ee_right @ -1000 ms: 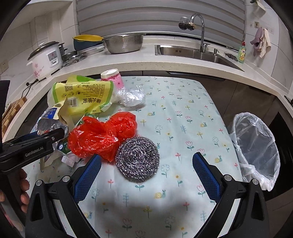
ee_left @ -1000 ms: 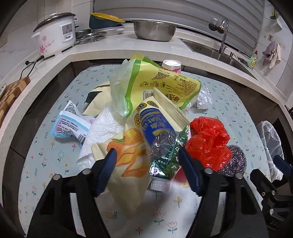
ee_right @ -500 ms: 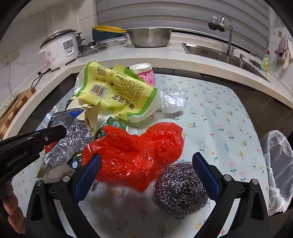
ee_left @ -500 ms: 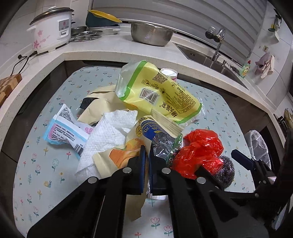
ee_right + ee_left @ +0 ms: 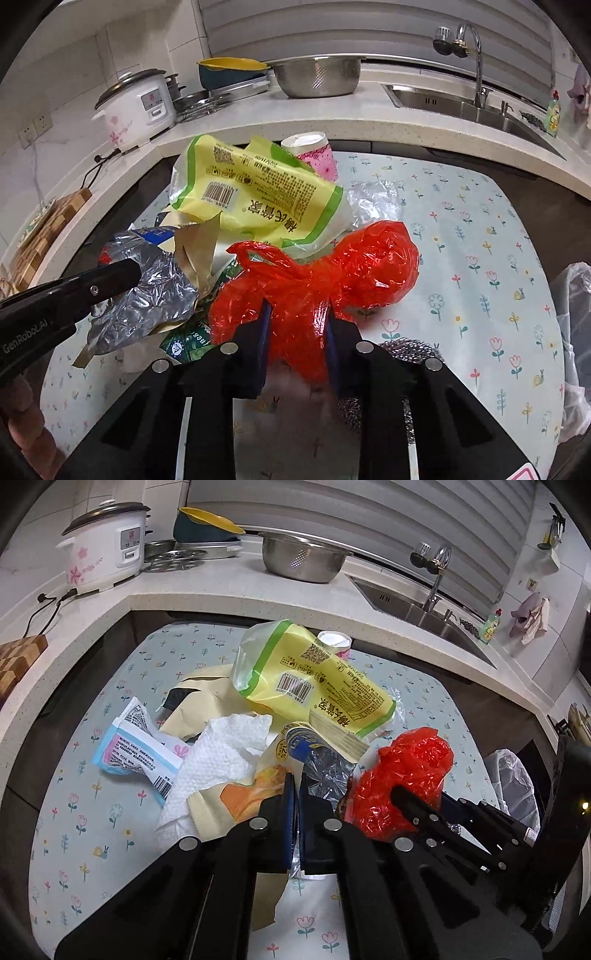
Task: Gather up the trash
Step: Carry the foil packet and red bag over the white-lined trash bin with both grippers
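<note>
1. Your left tool [image 5: 295,794] has its jaws pressed together on the crinkled silver wrapper [image 5: 325,768] at the near edge of the trash heap; in the right wrist view that wrapper [image 5: 147,295] hangs from the tool's tip.
2. Your right tool [image 5: 295,332] has just been closing, and its jaws now squeeze the red plastic bag [image 5: 332,273] between them. The bag bulges out past both pads, to the right of the silver wrapper.
3. The steel scourer [image 5: 410,350] lies just beside the right tool's right jaw, partly hidden under it.
4. The rest of the heap sits on the flowered worktop [image 5: 110,812] beyond both tools: one yellow-and-green bag [image 5: 325,686], one white paper towel [image 5: 221,760], one pale blue packet [image 5: 136,749], one pink paper cup [image 5: 314,155] and one clear crumpled film [image 5: 373,203].
5. A bin lined with a clear bag [image 5: 576,332] stands off the worktop's right edge; you cannot tell what is in it.
6. On the far counter stand one rice cooker [image 5: 107,554] and one steel colander [image 5: 303,561]; its inside is not visible.
</note>
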`<state>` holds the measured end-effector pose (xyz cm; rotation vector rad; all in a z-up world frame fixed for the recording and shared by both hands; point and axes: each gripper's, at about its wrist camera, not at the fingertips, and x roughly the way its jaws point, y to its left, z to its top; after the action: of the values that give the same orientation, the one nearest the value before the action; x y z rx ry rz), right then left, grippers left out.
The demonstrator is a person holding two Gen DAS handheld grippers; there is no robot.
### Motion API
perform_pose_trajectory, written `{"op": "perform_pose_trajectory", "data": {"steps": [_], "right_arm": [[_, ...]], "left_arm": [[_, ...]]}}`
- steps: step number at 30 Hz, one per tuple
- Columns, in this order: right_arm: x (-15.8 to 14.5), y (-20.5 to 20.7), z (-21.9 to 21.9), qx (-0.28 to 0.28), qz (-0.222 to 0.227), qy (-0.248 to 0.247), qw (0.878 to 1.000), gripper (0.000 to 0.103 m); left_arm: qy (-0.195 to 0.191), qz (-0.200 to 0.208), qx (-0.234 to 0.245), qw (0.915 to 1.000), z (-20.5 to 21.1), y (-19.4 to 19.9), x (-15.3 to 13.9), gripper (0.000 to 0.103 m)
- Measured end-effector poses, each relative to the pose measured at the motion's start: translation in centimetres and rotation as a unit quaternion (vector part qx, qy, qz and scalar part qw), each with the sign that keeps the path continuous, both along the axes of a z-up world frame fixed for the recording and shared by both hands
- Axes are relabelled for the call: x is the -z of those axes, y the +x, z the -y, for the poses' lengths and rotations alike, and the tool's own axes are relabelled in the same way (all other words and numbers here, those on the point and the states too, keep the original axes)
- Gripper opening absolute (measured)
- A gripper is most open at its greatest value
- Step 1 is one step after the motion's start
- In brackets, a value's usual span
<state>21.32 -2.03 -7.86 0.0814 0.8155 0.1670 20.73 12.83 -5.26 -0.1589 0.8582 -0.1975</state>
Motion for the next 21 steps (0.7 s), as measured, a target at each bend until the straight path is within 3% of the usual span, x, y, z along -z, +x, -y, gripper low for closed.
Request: {"op": "perform_pose_trajectory", "data": {"steps": [8,21], "right_arm": [[-3.7,-2.6,3.8,0.038,0.043,0.003,0.998,0.022],[-7.2,-9.4,15.6,0.153,0.081,-0.006,0.985,0.022]], "left_arm": [[-0.003,0.029,0.025,0.9993,3.0,-1.8,-3.2,0.001],[-0.013,0.060,0.119,0.9910,14.4,-4.9,-7.1,0.001]]}}
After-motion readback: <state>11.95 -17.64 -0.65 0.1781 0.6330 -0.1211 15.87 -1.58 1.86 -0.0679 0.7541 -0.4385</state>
